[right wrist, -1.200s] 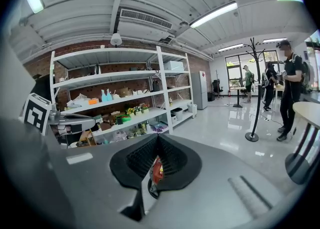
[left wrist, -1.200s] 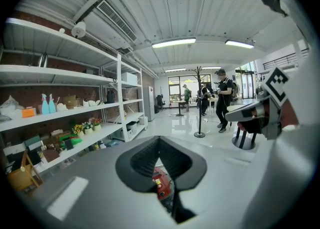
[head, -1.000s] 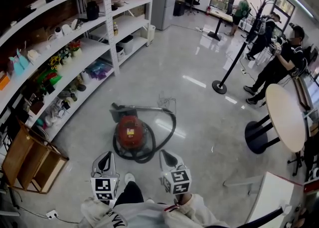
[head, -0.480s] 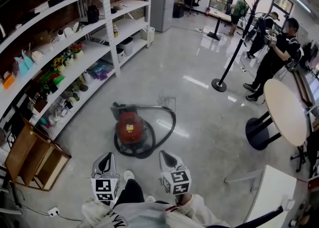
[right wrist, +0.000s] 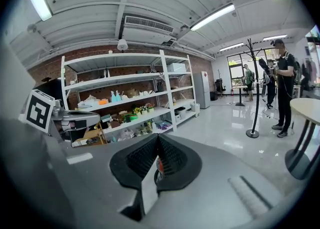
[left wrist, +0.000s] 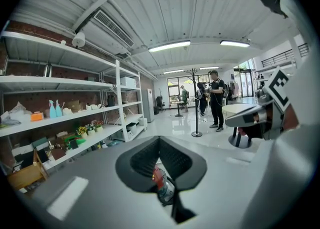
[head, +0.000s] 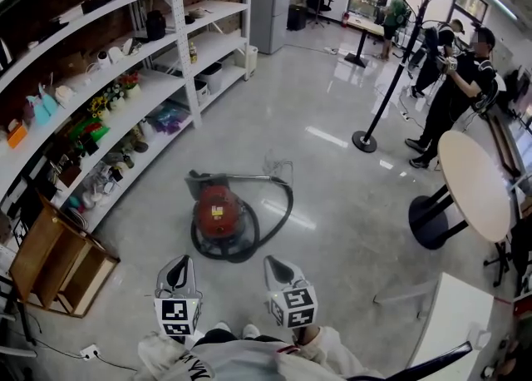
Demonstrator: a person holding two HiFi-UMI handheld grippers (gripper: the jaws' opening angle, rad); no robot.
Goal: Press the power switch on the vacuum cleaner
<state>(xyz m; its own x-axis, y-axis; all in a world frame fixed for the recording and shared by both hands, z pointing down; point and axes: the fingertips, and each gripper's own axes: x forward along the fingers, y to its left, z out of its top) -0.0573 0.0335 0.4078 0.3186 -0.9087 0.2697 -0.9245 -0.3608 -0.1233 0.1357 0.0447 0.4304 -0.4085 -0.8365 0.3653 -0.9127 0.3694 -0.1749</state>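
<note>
The vacuum [head: 218, 211] stands on the bare floor [head: 332, 230], in the open stretch between the shelving [head: 108, 80] along the floor's left edge and the round table [head: 474, 188] at its right edge, nearer the shelving. Its red body is rounded and only a little longer than wide, with the long axis running away from the person and leaning slightly left. A dark head and a pale wand [head: 241, 178] lie across the far end of the body, crosswise to that axis. The black hose [head: 283, 217] curves from the wand's right end down the right side and round the near side of the body. Which end is the front cannot be told, and no switch can be made out.

The left tongs [head: 176, 269] and the right tongs [head: 277, 269] hang side by side above the floor, on the near side of the vacuum and clear of it. The vacuum lies ahead of the gap between them, a little nearer the left pair.

In the left gripper view the left tongs [left wrist: 159, 140] have their tips closed together and grip nothing; a slice of red vacuum [left wrist: 157, 179] shows on the floor beyond, through the slot lower down. The right tongs [right wrist: 158, 137] are likewise closed at the tips and empty, with the vacuum [right wrist: 160, 165] glimpsed behind them.

A person [head: 453, 96] stands by a black post [head: 366, 142] near the floor's far right.
</note>
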